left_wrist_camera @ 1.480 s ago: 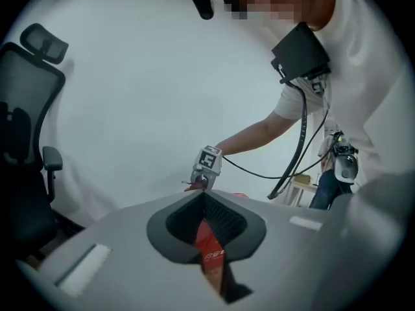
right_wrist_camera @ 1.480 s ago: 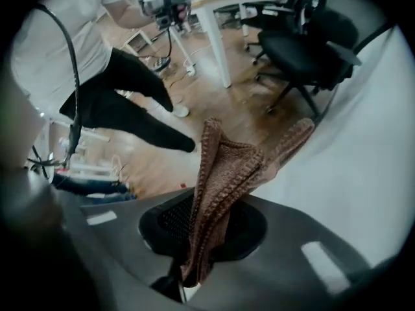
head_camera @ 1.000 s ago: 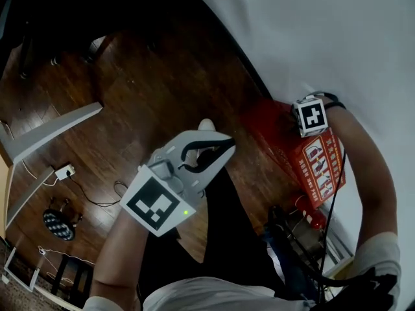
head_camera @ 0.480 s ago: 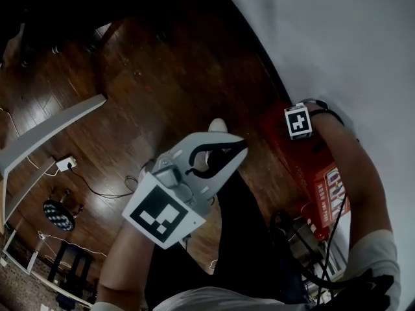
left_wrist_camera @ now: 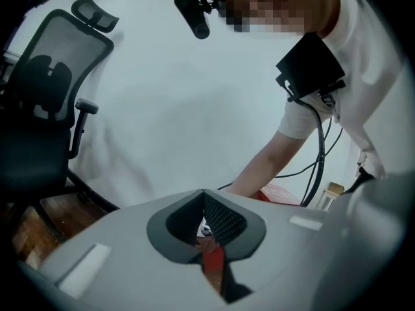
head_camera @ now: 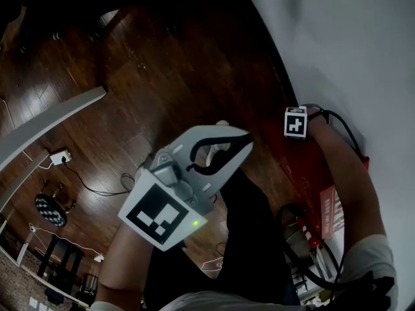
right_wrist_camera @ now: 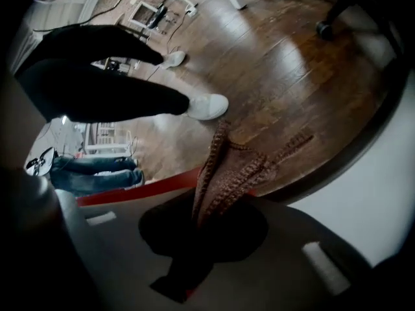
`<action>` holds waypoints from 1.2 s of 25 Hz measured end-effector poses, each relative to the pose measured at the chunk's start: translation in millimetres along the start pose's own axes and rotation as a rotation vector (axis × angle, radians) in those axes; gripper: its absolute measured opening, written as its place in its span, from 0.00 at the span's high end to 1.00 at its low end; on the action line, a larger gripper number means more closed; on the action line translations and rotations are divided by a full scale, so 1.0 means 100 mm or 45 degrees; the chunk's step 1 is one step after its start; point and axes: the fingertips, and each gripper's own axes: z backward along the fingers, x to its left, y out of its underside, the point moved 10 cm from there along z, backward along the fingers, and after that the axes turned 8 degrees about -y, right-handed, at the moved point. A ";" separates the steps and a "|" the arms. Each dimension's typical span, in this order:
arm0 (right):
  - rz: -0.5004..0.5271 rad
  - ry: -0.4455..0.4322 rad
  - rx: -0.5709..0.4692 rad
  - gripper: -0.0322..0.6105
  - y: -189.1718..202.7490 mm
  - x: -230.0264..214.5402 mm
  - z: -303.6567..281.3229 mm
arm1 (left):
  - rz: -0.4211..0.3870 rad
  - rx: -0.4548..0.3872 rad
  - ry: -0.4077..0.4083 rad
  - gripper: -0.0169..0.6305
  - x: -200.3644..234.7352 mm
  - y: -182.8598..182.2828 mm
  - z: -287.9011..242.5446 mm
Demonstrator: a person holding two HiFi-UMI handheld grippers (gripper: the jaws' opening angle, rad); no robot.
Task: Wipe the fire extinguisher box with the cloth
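The red fire extinguisher box (head_camera: 310, 168) stands on the floor against the white wall, its printed label (head_camera: 331, 211) partly showing. My right gripper (head_camera: 293, 129) reaches down over the box's top, its marker cube facing up. In the right gripper view that gripper (right_wrist_camera: 206, 209) is shut on a brown woven cloth (right_wrist_camera: 237, 170), which hangs over the box's red edge (right_wrist_camera: 130, 191). My left gripper (head_camera: 238, 140) is held in the air away from the box, shut with nothing in it. In the left gripper view its jaws (left_wrist_camera: 203, 196) meet, and the box (left_wrist_camera: 285, 194) shows beyond them.
Dark wooden floor (head_camera: 162, 76) spreads to the left. A white desk leg (head_camera: 52, 126) and a power strip with cable (head_camera: 59, 155) lie there. A black office chair (left_wrist_camera: 45, 109) stands by the wall. Cables and metal gear (head_camera: 305, 235) sit beside the box. My white shoe (right_wrist_camera: 206, 105) is close by.
My right gripper has slid leftward along the box top with the cloth, and my arm now covers more of the label. The left gripper has stayed shut and hardly moved.
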 end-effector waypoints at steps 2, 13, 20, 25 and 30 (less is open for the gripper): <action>-0.063 0.083 -0.128 0.87 -0.06 0.04 0.24 | -0.010 -0.012 0.013 0.97 -0.04 -0.01 0.08; -0.665 0.618 -0.866 0.87 -0.13 2.04 2.21 | -0.362 -0.103 0.275 0.97 -0.57 -0.71 1.28; -1.165 0.978 -1.659 0.87 -0.50 5.20 2.25 | -0.586 -0.122 0.540 0.97 -1.21 -1.21 2.43; -1.590 1.088 -1.961 0.87 -1.00 7.01 1.48 | -0.687 -0.045 0.746 0.97 -1.84 -1.41 3.08; -1.662 1.209 -2.173 0.87 -1.58 8.28 0.90 | -0.706 -0.030 0.767 0.97 -2.58 -1.09 3.83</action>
